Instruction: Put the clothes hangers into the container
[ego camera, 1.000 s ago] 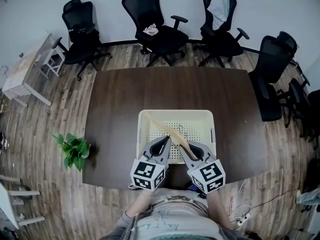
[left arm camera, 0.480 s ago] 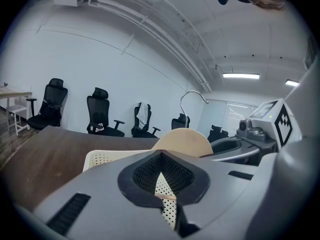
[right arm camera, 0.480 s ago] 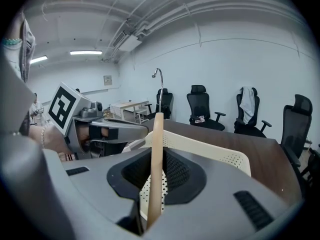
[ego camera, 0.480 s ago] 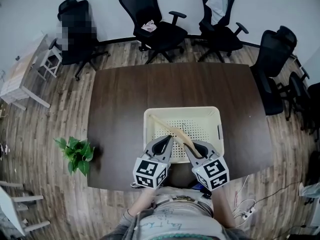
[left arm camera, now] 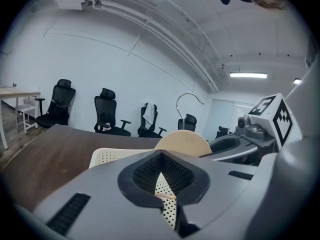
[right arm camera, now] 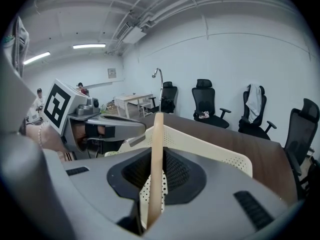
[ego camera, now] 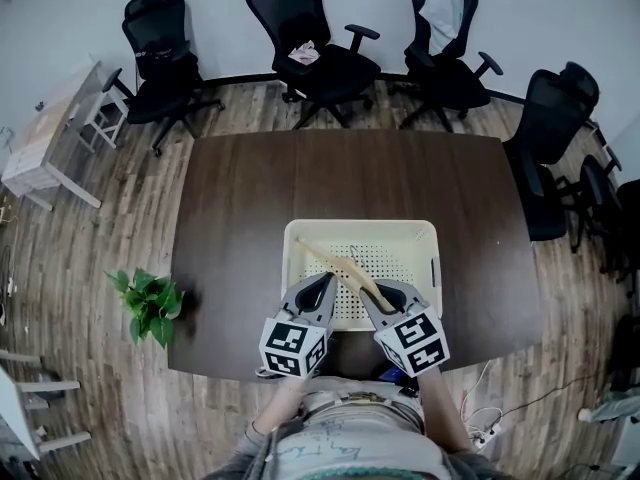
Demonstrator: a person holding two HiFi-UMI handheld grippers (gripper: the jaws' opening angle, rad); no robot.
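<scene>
**Hanger held over the container.** The right tongs (ego camera: 380,292) are clamped on one end of the wooden clothes hanger (ego camera: 338,264). The left tongs (ego camera: 324,282) are closed tip to tip on nothing, just beside the hanger's near arm. The hanger's long axis runs forward from the right tongs and across in front of the left tongs. Its free end points at the far corner of the container (ego camera: 428,236) on the left tongs' side, and its metal hook (left arm camera: 188,93) stands upward. The hanger sits over the container's perforated floor; contact cannot be told. Likely faults: gripped at one end only, the hanger may pivot in the pads. The free end or hook may catch the rim and leave it propped, or a push may slide the container on the desk (ego camera: 240,198).
</scene>
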